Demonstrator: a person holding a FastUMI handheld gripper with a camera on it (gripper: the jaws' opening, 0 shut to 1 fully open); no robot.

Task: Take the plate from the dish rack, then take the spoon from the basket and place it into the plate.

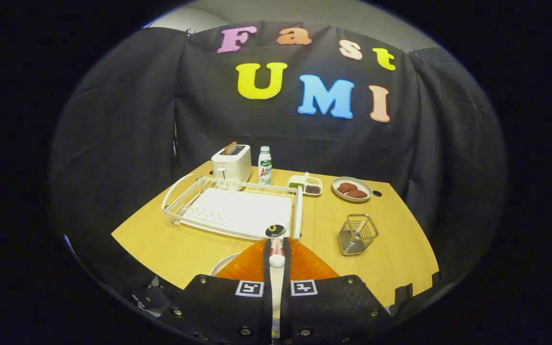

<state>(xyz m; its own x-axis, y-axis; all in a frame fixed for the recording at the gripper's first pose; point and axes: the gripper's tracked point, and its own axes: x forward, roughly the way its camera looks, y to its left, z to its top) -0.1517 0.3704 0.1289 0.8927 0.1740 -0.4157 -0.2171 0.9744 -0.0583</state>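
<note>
My gripper (276, 242) is shut on the spoon (276, 256). Its white and red handle is pinched between the orange fingers (249, 266), and its dark round end (275, 231) sticks out just ahead of them. Under the fingers on the wooden table lies the white plate (222, 265); a curved piece of its rim peeks out beside the left finger. The white dish rack (233, 207) stands just beyond the fingertips with nothing in it. The wire basket (357, 235) stands ahead to the right of the fingers.
At the back of the table (170, 249) stand a white toaster (231, 163) with a slice in it, a bottle (265, 166), a small divided dish (305, 185) and a plate of brown patties (351, 189). Black cloth walls the booth.
</note>
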